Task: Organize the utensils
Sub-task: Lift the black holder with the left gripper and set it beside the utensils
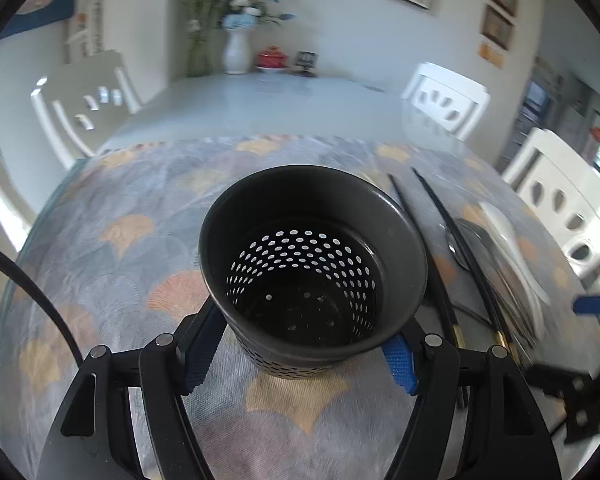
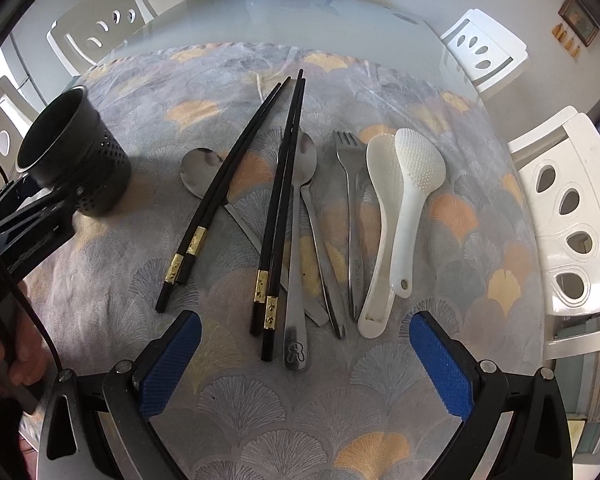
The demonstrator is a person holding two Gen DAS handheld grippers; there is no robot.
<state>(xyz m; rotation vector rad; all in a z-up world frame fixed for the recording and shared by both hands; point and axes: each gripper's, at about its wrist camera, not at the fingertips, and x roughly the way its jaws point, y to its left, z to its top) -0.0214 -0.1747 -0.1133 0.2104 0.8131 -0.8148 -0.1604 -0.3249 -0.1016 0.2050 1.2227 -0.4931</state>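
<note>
Beside the chopsticks (image 2: 278, 208), my left jaws clamp the perforated holder (image 1: 312, 264), base hidden; my right jaws gape, empty.

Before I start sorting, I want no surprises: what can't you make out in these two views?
- Left wrist view: the forks and spoons at right are blurred; the left tongs cover the holder base.
- Right wrist view: the left spoon handle is crossed by chopsticks; a second fork lies partly under the white spoon.
</note>
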